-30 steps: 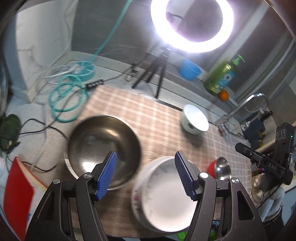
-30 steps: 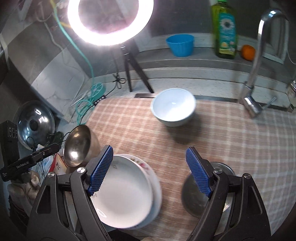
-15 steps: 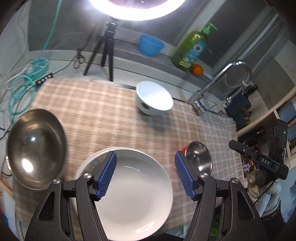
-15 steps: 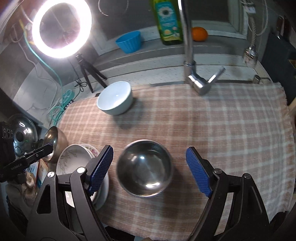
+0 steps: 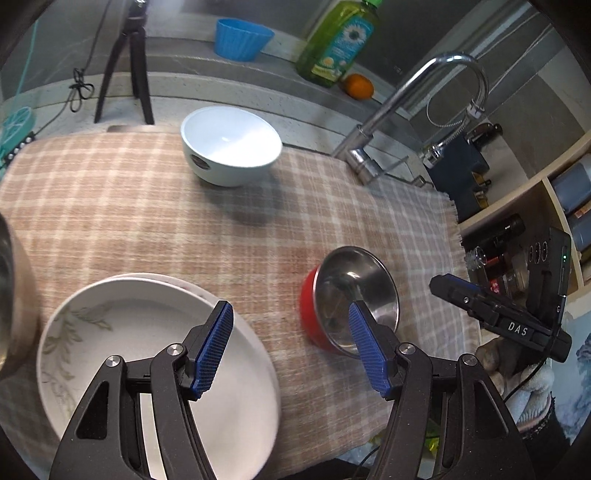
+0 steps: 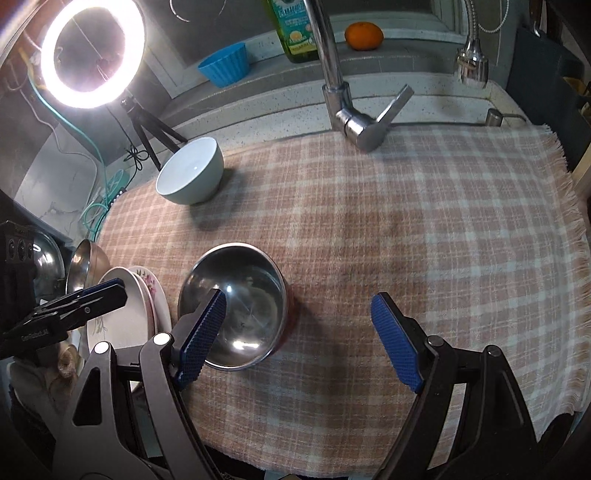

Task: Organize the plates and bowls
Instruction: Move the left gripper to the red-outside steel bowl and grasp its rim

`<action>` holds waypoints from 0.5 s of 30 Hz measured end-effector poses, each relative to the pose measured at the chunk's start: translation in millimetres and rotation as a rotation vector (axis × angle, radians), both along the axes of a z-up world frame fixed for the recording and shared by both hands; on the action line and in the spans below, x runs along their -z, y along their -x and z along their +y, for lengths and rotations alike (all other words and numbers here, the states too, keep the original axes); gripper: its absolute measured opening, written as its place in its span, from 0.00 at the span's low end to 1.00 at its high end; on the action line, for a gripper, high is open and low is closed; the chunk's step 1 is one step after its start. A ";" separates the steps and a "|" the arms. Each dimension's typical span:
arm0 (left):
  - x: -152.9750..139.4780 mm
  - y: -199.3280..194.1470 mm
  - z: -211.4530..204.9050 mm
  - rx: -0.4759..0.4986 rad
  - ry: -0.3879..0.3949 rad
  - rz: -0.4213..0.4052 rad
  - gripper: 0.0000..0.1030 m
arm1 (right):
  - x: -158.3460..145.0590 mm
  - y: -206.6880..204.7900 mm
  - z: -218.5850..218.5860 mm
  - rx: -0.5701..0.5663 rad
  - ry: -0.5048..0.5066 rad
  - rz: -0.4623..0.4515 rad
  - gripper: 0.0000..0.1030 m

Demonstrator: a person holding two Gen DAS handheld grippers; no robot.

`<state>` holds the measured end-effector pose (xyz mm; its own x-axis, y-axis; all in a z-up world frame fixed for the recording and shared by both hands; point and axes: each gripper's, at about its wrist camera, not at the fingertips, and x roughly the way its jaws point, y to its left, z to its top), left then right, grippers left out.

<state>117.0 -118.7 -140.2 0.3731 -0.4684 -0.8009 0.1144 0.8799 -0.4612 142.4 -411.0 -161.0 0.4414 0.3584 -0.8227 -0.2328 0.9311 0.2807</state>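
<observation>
Swung rightward across the desk since a second ago: from over the big steel bowl (image 5: 9, 295) to over the stacked plates (image 5: 122, 332) with the left hand-held gripper (image 5: 290, 347), and from over the plates to beside the small steel bowl (image 6: 236, 306) with the right hand-held gripper (image 6: 297, 339). Both jaw pairs spread apart and empty, the right wider than the left, unchanged in width throughout.

Counted on the checked cloth (image 6: 406, 221): two plates, stacked, a leaf-patterned one on top of a flower-rimmed one, lying under and left of the left hand-held gripper's left pad. Three bowls: one white bowl (image 5: 231, 146) well ahead of both hand-held grippers near the cloth's far edge; one small steel bowl with a red outside, just ahead of the left hand-held gripper's right pad and just behind the right hand-held gripper's left pad; one big steel bowl at the far left, cut by the frame edge in the left wrist view, just beside the plates.

Around, past the cloth: one tap (image 6: 343, 92), one blue cup (image 5: 242, 38), one green soap bottle (image 5: 338, 44), one orange (image 6: 364, 35), one ring light (image 6: 92, 55) on a tripod. Nothing between the open pads and the dishes; contact with plate or bowl not clear from either view.
</observation>
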 end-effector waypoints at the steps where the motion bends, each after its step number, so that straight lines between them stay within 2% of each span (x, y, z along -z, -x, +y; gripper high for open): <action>1: 3.2 -1.4 -4.8 0.007 0.001 0.010 0.63 | 3.6 -0.4 -0.1 -0.003 -0.004 0.010 0.81; 3: 9.2 -3.2 -14.2 0.024 0.001 0.026 0.61 | 10.2 -1.2 0.5 -0.010 -0.016 0.025 0.80; 7: 17.7 -5.4 -27.0 0.047 -0.004 0.043 0.58 | 21.7 -1.6 2.2 -0.028 -0.033 0.055 0.70; 9: 21.2 -6.2 -31.2 0.055 -0.008 0.049 0.51 | 28.3 -3.0 2.5 -0.033 -0.047 0.075 0.65; 13: 28.9 -7.7 -35.9 0.059 -0.006 0.071 0.35 | 39.5 -7.1 0.6 -0.029 -0.079 0.119 0.44; 15: 32.1 -8.8 -35.6 0.054 0.002 0.082 0.30 | 42.0 -7.5 -0.1 -0.027 -0.093 0.126 0.41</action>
